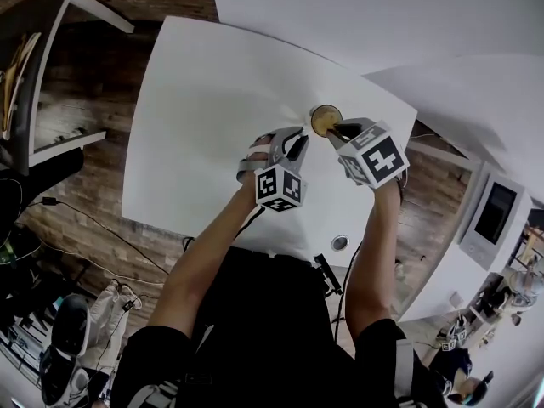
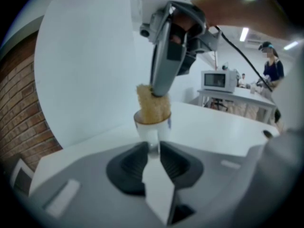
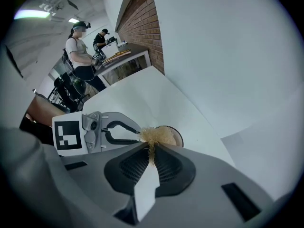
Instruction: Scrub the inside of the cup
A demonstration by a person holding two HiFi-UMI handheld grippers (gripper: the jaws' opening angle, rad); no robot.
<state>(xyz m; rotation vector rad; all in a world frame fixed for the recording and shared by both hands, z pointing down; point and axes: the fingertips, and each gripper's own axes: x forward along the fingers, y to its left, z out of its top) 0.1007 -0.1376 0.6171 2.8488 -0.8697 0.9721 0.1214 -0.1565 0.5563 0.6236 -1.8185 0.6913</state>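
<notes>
Head view: a white bench (image 1: 204, 126) carries a small cup (image 1: 314, 114), standing upright toward the far right edge with its mouth facing up. The left gripper (image 1: 303, 138) reaches it from the left and the right gripper (image 1: 340, 131) from above right.

Left gripper view: the left gripper's fingers (image 2: 140, 152) are nearly together, pinching the cup's narrow white lower part. The cup's long axis is vertical. A tan fibrous scrubber (image 2: 153, 107) stands on end in the brown-rimmed mouth, its upper half sticking out, with the right gripper pointing down onto its top.

Right gripper view: the right gripper's fingers (image 3: 167, 161) are pressed on the scrubber, pinching it. Beyond them is the cup's open mouth, with the left gripper's tips at its left side.
</notes>
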